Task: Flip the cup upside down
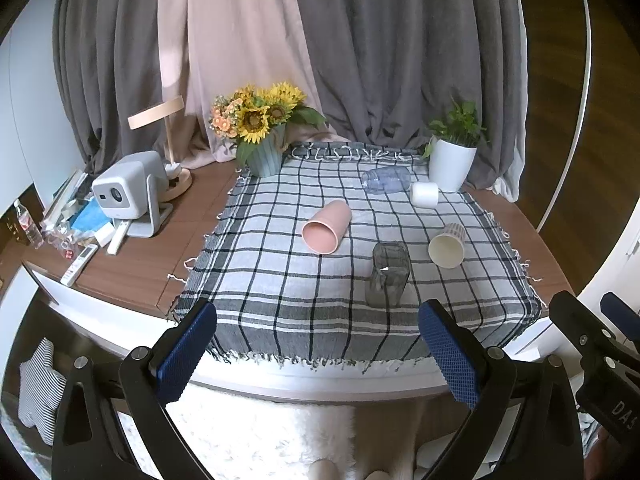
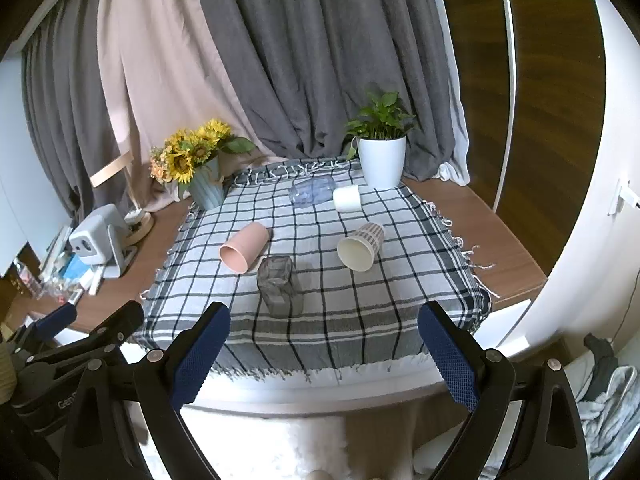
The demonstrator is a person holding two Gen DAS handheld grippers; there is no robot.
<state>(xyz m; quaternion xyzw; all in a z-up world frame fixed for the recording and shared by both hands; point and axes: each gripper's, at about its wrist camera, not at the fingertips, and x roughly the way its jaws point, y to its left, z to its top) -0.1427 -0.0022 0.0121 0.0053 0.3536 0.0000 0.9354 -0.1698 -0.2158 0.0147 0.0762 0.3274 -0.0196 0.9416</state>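
Left gripper (image 1: 318, 354) — fingers spread wide, nothing between them, held back off the near edge of the desk (image 1: 132, 280). Right gripper (image 2: 324, 356) — likewise spread and empty, also short of the desk edge.

Checked cloth (image 1: 280, 280) — covered most of the desk; soft, likely to ruck under a dragged rim.

Five cups lay on the cloth; the task sentence did not say which was meant.
- Grey glass cup (image 1: 387, 276) — nearest both grippers, near centre. Seemingly already mouth-down, though the glass made that hard to read. Judged heavy, rigid, slippery, breakable.
- Pink cup (image 1: 326, 227) — on its side, mouth toward the cameras, just left of and behind the glass. Probably stiff plastic, light; best taken across the mid-wall.
- Paper cup (image 1: 448, 245) — on its side, right of the glass. Very light, thin-walled; a hard pinch would likely crush it, so a grip nearer the base seemed wiser.
- Small white cup (image 1: 425, 194) and clear plastic cup (image 1: 386, 179) — on their sides, touching or nearly so, at the far end by the white plant pot (image 1: 452, 164).

Sunflower vase (image 1: 264, 156) — far left corner of the cloth.
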